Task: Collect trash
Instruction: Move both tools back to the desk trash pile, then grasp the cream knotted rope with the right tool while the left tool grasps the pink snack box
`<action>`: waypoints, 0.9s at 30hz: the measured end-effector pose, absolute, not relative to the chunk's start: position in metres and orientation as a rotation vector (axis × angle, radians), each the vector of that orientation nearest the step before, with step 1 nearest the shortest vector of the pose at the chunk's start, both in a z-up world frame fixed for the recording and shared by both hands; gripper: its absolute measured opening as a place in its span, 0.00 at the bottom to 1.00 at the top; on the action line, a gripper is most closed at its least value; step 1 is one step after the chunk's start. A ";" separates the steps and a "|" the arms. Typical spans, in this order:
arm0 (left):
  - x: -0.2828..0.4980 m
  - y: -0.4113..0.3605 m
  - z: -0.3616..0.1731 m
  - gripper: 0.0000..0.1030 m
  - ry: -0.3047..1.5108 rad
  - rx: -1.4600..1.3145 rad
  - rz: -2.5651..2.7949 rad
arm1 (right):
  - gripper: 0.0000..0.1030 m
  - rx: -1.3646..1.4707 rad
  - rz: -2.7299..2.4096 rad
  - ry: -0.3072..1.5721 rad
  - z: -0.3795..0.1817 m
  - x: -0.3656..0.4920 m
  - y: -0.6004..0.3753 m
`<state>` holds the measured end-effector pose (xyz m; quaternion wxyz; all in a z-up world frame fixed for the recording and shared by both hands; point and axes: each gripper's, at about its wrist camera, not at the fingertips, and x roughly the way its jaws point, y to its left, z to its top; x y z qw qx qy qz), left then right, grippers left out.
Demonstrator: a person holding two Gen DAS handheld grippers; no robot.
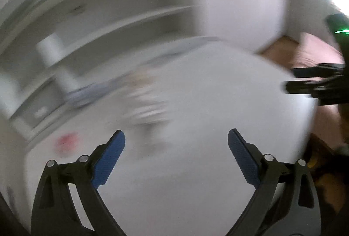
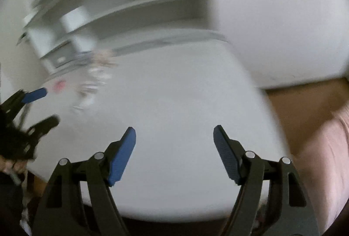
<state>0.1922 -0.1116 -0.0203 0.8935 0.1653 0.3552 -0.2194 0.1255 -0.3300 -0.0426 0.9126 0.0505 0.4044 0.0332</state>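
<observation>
Left wrist view first, and it is a smeared, streaky picture: the left claw (image 1: 176, 137) stands wide open over the white counter (image 1: 207, 126), blue pads (image 1: 110, 157) spread apart with nothing between them. Up ahead, on the far left part of the counter, sits a blurred heap of trash (image 1: 146, 102), pale scraps with darker streaks, too smeared to tell piece from piece, and just nearer on the left a small pink-red blot (image 1: 66, 142) that could be one more bit. Behind it, white shelves (image 1: 98, 24) run along the wall, and the right claw (image 1: 305, 81) pokes in from the right edge, apart from the heap. Over to the right wrist view: the right claw (image 2: 174, 133) is also gaping, pads bare, only empty counter (image 2: 185, 94) in its span. The trash (image 2: 96, 81) lies well off to the upper left near the shelves (image 2: 130, 6), the pink blot (image 2: 59, 84) beside it, and the left claw (image 2: 44, 105) shows at the left edge, nearer to that heap. Judging from this, no bin or bag is in sight, neither claw carries anything, and the pile sits uncollected, so the picking-up looks to be all ahead.
</observation>
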 end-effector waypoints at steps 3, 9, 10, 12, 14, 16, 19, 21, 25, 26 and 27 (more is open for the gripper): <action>0.224 -0.041 -0.023 0.90 0.765 0.274 -0.286 | 0.69 0.042 0.184 0.842 -0.032 0.175 -0.277; 0.269 0.027 -0.037 0.90 0.798 0.221 -0.197 | 0.69 0.004 0.266 0.911 -0.029 0.265 -0.209; 0.278 0.037 -0.041 0.90 0.807 0.206 -0.207 | 0.70 0.004 0.264 0.919 -0.031 0.278 -0.197; 0.290 0.042 -0.046 0.90 0.831 0.184 -0.217 | 0.71 0.004 0.252 0.953 -0.037 0.309 -0.184; 0.297 0.043 -0.055 0.90 0.850 0.200 -0.210 | 0.71 0.010 0.241 0.978 -0.043 0.329 -0.181; 0.307 0.042 -0.065 0.90 0.863 0.214 -0.211 | 0.71 0.006 0.248 1.001 -0.048 0.345 -0.176; 0.321 0.042 -0.072 0.90 0.887 0.196 -0.229 | 0.67 -0.017 0.243 1.037 -0.058 0.359 -0.170; 0.328 0.043 -0.077 0.90 0.900 0.192 -0.223 | 0.39 -0.037 0.259 1.050 -0.059 0.359 -0.166; 0.339 0.040 -0.085 0.89 0.924 0.218 -0.210 | 0.27 -0.055 0.265 1.017 -0.049 0.354 -0.166; 0.340 0.038 -0.085 0.89 0.922 0.226 -0.205 | 0.27 -0.055 0.269 1.004 -0.044 0.352 -0.166; 0.340 0.036 -0.086 0.89 0.921 0.240 -0.199 | 0.27 -0.060 0.276 0.993 -0.040 0.349 -0.166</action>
